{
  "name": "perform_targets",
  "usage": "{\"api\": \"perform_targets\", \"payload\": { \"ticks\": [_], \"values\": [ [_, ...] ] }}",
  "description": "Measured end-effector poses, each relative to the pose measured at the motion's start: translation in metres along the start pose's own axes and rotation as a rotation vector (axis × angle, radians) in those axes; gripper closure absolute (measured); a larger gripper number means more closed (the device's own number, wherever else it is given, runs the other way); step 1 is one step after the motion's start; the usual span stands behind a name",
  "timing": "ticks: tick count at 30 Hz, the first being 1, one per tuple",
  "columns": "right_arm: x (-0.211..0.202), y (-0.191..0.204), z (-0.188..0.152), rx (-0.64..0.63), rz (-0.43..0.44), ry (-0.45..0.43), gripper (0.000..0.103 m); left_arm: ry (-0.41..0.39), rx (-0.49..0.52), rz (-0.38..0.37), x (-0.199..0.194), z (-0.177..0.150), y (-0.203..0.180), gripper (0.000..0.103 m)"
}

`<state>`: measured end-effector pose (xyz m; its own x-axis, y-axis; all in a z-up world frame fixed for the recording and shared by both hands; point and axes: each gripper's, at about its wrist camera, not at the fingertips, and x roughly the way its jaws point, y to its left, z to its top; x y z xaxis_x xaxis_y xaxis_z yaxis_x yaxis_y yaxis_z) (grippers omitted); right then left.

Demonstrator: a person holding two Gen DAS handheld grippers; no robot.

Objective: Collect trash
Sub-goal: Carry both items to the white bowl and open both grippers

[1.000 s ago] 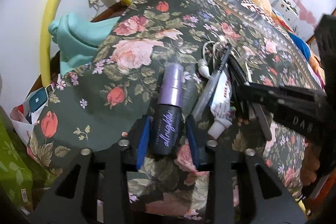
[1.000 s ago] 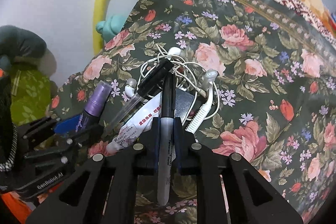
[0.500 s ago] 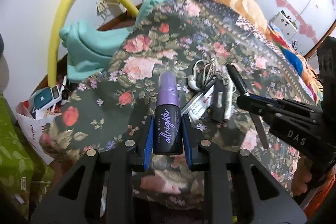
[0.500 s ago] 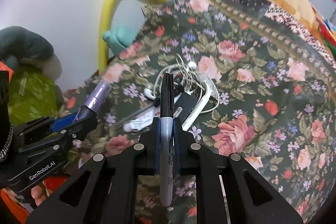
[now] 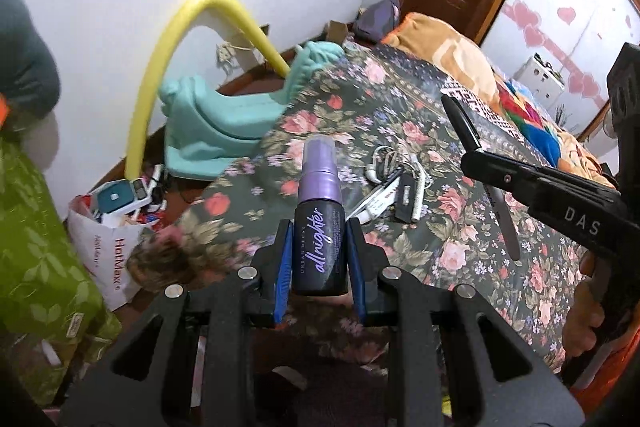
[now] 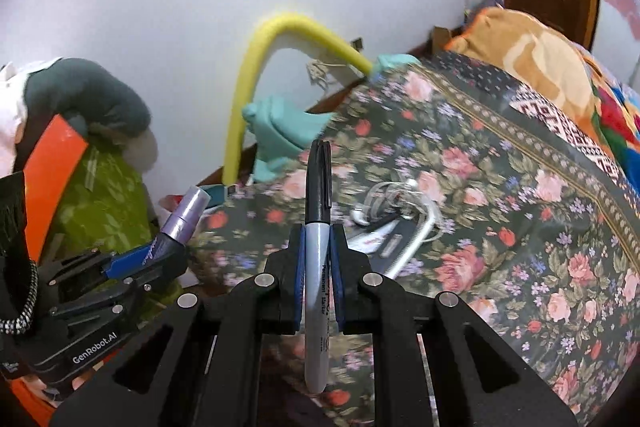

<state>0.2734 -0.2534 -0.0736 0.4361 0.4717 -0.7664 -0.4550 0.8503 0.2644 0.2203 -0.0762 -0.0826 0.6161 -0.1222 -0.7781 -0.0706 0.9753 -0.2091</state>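
Note:
My left gripper (image 5: 320, 227) is shut on a dark spray bottle with a purple cap (image 5: 320, 219), held in the air above the near edge of the floral bedspread (image 5: 460, 259). It also shows in the right wrist view (image 6: 184, 215). My right gripper (image 6: 318, 231) is shut on a black and grey permanent marker (image 6: 317, 227), also raised above the bed; the marker shows in the left wrist view (image 5: 464, 123). A small pile stays on the bedspread: white earphones (image 5: 384, 163), a white tube (image 5: 376, 203), a dark flat item and a white comb (image 5: 418, 199).
A white bag of litter (image 5: 116, 223) stands on the floor at the left below the bed. A green floral bag (image 5: 36, 267) is beside it. A yellow foam tube (image 5: 168, 67) and teal cloth (image 5: 224, 115) lie by the wall. Orange bedding (image 5: 444, 43) lies at the bed's far end.
Both grippers have lifted up and back from the bed, the left with the spray bottle, the right with the marker. The pile now lies farther away.

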Motion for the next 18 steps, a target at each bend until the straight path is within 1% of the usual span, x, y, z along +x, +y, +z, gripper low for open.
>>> {"api": "perform_targets", "payload": {
  "ticks": [5, 10, 12, 18],
  "values": [
    [-0.004, 0.041, -0.008, -0.051, 0.051, -0.003, 0.092, -0.029, -0.031, 0.043, -0.032, -0.018, 0.027, 0.078],
    [-0.002, 0.084, -0.019, -0.114, 0.097, 0.009, 0.092, -0.041, -0.08, 0.09, -0.059, -0.041, 0.064, 0.078],
    [0.001, 0.106, -0.025, -0.152, 0.114, 0.018, 0.092, -0.039, -0.105, 0.109, -0.065, -0.052, 0.08, 0.078],
    [0.017, 0.15, -0.039, -0.226, 0.159, 0.064, 0.092, -0.014, -0.19, 0.17, -0.075, -0.084, 0.126, 0.078]
  ]
}}
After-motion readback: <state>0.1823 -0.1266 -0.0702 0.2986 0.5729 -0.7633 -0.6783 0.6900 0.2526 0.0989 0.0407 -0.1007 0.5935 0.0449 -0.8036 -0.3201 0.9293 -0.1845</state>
